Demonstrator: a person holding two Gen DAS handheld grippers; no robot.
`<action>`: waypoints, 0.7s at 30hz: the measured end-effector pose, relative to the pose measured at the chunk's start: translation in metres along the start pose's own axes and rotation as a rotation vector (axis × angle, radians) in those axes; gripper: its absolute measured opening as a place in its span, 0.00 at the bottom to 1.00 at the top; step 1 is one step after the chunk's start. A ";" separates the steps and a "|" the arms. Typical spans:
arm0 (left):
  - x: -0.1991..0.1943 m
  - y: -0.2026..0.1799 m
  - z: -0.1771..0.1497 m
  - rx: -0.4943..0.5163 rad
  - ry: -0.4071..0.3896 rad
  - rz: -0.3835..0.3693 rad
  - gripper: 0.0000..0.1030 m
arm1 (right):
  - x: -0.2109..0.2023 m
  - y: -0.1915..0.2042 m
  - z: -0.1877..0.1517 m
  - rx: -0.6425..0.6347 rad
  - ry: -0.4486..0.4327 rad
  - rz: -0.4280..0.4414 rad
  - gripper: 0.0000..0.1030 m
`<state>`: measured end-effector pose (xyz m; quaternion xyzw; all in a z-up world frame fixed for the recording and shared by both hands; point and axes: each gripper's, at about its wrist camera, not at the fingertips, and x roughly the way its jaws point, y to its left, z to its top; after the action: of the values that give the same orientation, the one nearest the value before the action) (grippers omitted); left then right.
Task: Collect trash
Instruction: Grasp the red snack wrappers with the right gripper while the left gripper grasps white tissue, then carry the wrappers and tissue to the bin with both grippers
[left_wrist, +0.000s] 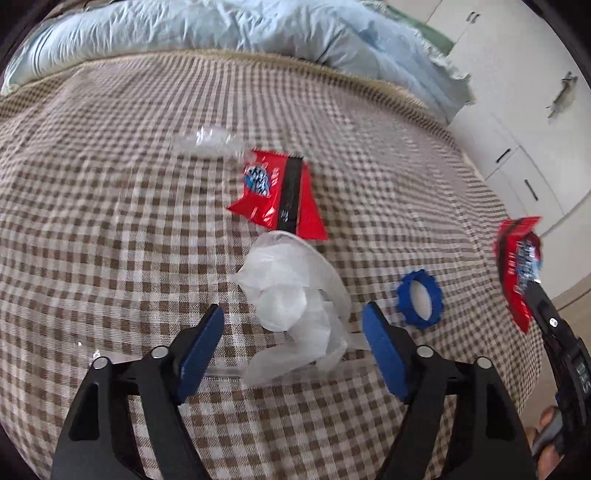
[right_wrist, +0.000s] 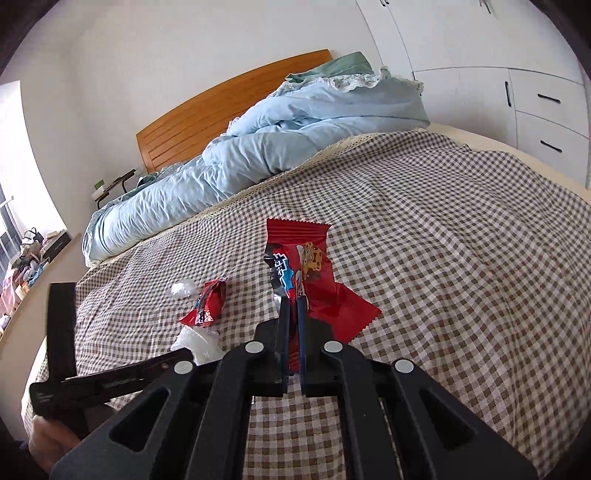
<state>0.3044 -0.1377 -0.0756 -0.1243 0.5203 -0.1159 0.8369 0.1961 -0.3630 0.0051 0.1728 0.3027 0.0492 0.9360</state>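
Note:
On the checked bedspread (left_wrist: 110, 221), my left gripper (left_wrist: 295, 321) is open, its blue pads on either side of a crumpled white plastic glove (left_wrist: 295, 295). Beyond it lie a red snack wrapper (left_wrist: 280, 192) and a clear plastic scrap (left_wrist: 207, 142). A blue ring-shaped cap (left_wrist: 419, 299) lies to the right. My right gripper (right_wrist: 293, 299) is shut on another red snack wrapper (right_wrist: 314, 273), held above the bed; it also shows at the right edge of the left wrist view (left_wrist: 519, 258). The right wrist view also shows the lying wrapper (right_wrist: 207, 306), the scrap (right_wrist: 183, 288) and the glove (right_wrist: 199, 341).
A light blue duvet (right_wrist: 258, 147) is heaped at the head of the bed by a wooden headboard (right_wrist: 221, 114). White cabinets (right_wrist: 498, 74) stand to the right of the bed. A cluttered shelf (right_wrist: 29, 258) runs along the left.

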 end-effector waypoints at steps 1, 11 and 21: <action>0.007 0.002 0.002 -0.025 0.018 0.002 0.47 | 0.002 -0.001 -0.001 -0.002 0.012 0.011 0.04; -0.076 0.014 -0.025 0.048 -0.183 0.001 0.02 | 0.006 0.014 -0.007 -0.029 0.062 0.094 0.04; -0.149 0.037 -0.083 0.116 -0.394 0.086 0.02 | -0.008 0.048 -0.029 -0.129 0.053 0.066 0.04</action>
<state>0.1679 -0.0617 0.0024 -0.0739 0.3438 -0.0833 0.9324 0.1735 -0.3111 0.0046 0.1208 0.3176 0.1037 0.9348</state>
